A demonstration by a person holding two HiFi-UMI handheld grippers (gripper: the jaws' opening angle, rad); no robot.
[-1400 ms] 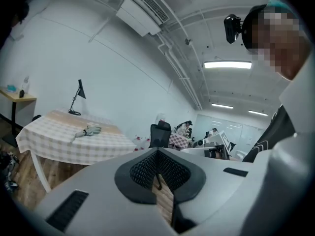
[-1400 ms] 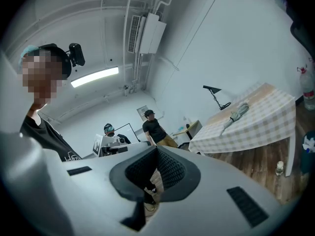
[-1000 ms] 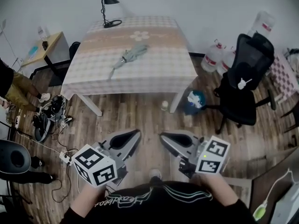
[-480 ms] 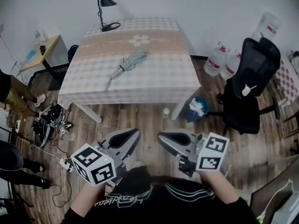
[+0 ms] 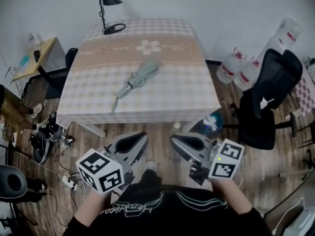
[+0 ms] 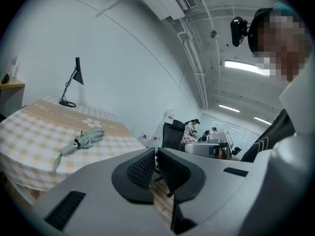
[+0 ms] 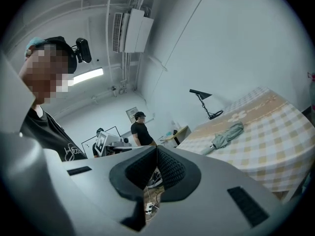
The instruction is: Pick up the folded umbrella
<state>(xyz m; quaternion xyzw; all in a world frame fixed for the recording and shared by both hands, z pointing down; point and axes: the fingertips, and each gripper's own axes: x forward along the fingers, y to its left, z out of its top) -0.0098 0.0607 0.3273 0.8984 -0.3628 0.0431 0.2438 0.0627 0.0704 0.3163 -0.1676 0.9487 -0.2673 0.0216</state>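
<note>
Hard to read first:
- The folded umbrella [image 5: 135,82] is small in every view. A thin tail trails off its near-left end, maybe a wrist strap. Can't confirm.
- The table [image 5: 162,100] has its legs mostly hidden under the tablecloth [image 5: 98,102]; only stubs show at the near corners.
- The office chair [image 5: 268,95] base is partly cut off at the right edge.
- The cables [image 5: 61,178] on the near-left floor are a dark tangle, not separable.

Surface and room:
- Checked beige-and-white cloth with a tan band and a flower print across the far half.
- The umbrella lies diagonally near the table's middle, just near of the flower, with the bulky fabric end far-right and the slim end near-left. Nothing touches it.
- A black lamp [image 5: 106,9] with a ring base stands at the far-left corner.
- The floor [image 5: 157,127] is wood plank and the walls are plain white.
- Clear water bottles [image 5: 236,68] stand right of the table, and a small wooden side desk [image 5: 32,58] stands to its left.
- The right gripper view shows a person [image 7: 140,129] in dark clothes standing far back.

Materials:
- The umbrella is grey-green crumpled fabric.
- The gripper shells are smooth grey plastic with black ridged pads.

Grippers:
- The left gripper [image 5: 140,140] and right gripper [image 5: 177,142] are both held over the floor on the near side, well apart from the table.
- The left fingers [image 6: 140,168] are clenched pad to pad with nothing between them.
- The right fingers [image 7: 170,171] are the same.
</note>
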